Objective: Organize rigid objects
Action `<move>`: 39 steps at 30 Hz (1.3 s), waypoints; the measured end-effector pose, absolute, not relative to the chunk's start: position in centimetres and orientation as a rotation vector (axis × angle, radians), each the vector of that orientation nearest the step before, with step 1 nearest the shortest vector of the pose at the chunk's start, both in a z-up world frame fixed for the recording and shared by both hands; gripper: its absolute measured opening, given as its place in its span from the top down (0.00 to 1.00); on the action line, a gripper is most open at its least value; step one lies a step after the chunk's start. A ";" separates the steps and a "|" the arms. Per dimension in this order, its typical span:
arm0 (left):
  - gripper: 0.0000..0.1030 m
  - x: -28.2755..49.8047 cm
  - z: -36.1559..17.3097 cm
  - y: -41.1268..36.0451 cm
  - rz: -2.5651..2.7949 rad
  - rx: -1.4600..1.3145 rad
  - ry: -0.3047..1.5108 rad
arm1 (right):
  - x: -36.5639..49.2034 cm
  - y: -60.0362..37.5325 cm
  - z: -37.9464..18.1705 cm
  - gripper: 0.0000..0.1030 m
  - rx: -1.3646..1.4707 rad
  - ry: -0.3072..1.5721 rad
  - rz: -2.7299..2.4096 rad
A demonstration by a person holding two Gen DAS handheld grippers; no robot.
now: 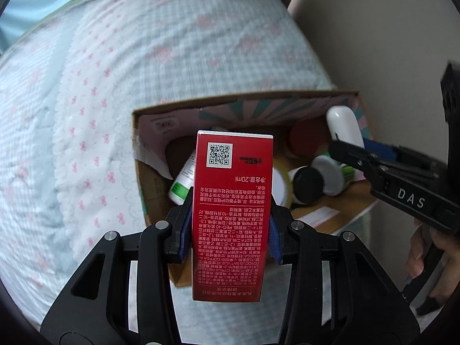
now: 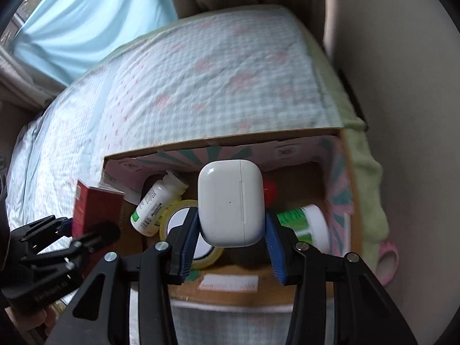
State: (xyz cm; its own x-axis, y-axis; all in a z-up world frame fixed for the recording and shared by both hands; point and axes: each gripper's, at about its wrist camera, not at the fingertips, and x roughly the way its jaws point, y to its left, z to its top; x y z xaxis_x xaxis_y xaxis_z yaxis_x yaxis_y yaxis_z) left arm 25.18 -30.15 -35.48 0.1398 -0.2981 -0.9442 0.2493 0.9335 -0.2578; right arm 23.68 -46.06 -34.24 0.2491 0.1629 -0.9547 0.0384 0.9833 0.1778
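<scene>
My left gripper (image 1: 228,230) is shut on a tall red carton (image 1: 233,210) with a QR code, held above the left end of an open cardboard box (image 1: 138,155). My right gripper (image 2: 231,230) is shut on a white earbud case (image 2: 231,201), held over the middle of the same box (image 2: 218,141). The red carton (image 2: 92,207) and left gripper (image 2: 86,230) show at the left in the right wrist view. The earbud case (image 1: 343,126) and right gripper (image 1: 353,151) show at the right in the left wrist view.
The box lies on a bed with a checked quilt (image 1: 172,43). Inside are a white bottle with a green label (image 2: 156,201), a tape roll (image 2: 178,210), a green and white jar (image 2: 307,221), a red-lidded item (image 1: 307,138) and a black-capped jar (image 1: 307,182). A wall (image 1: 373,28) stands right.
</scene>
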 end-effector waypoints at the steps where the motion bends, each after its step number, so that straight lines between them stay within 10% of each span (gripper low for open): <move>1: 0.63 25.2 -36.0 -30.4 -0.398 -0.027 1.380 | 23.9 -46.0 -34.9 0.60 0.182 1.325 0.098; 13: 0.61 24.6 -38.6 -32.9 -0.470 0.171 1.376 | 26.2 -45.1 -40.4 0.60 0.245 1.418 0.212; 14: 0.48 24.6 -38.5 -33.0 -0.474 0.180 1.373 | 26.5 -45.2 -40.5 0.57 0.268 1.419 0.222; 15: 0.10 24.5 -38.1 -33.0 -0.484 0.186 1.357 | 26.7 -45.4 -40.4 0.52 0.299 1.414 0.235; 17: 0.00 24.1 -36.9 -32.7 -0.499 0.191 1.304 | 26.9 -45.8 -39.8 0.05 0.309 1.414 0.206; 39: 0.00 22.7 -31.4 -29.0 -0.483 0.119 1.252 | 23.9 -47.0 -34.4 0.00 0.365 1.343 0.033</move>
State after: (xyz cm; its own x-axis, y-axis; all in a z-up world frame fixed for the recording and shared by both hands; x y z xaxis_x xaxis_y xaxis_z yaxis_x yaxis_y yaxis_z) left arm 22.67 -29.02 -31.41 0.2275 -0.2857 -0.9309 0.4130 0.8940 -0.1735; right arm 23.86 -47.01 -34.38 0.2340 0.2312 -0.9443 0.1849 0.9430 0.2767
